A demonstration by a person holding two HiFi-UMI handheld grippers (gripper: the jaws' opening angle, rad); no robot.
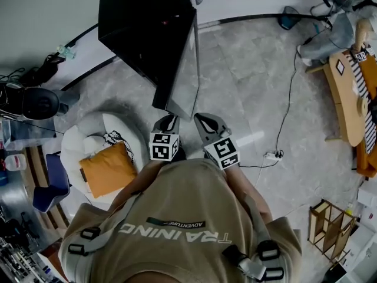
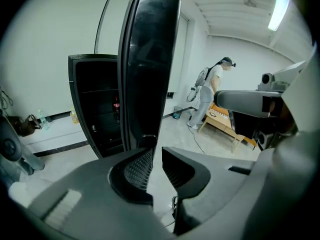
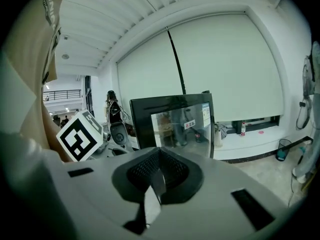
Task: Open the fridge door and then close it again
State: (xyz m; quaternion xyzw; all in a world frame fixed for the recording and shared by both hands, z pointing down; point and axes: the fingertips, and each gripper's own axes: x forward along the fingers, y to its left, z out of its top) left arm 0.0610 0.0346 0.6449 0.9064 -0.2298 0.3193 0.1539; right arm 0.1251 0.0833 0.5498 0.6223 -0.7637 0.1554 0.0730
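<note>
My left gripper [image 2: 156, 156]: jaws a narrow gap apart, empty, at the open fridge door [image 2: 147, 59].
Door edge at 12 o'clock just past my jaws, fridge [image 2: 97, 104] at 10. Right gripper [image 3: 159, 171] closed on nothing. Risk: a jaw slips off that thin edge when I push, so the door slams or ends up ajar.

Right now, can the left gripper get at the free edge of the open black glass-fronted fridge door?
Probably yes. The left gripper has its jaws apart and empty, and the black glass-fronted fridge door stands edge-on straight ahead of them, with nothing visible in the way.
</note>
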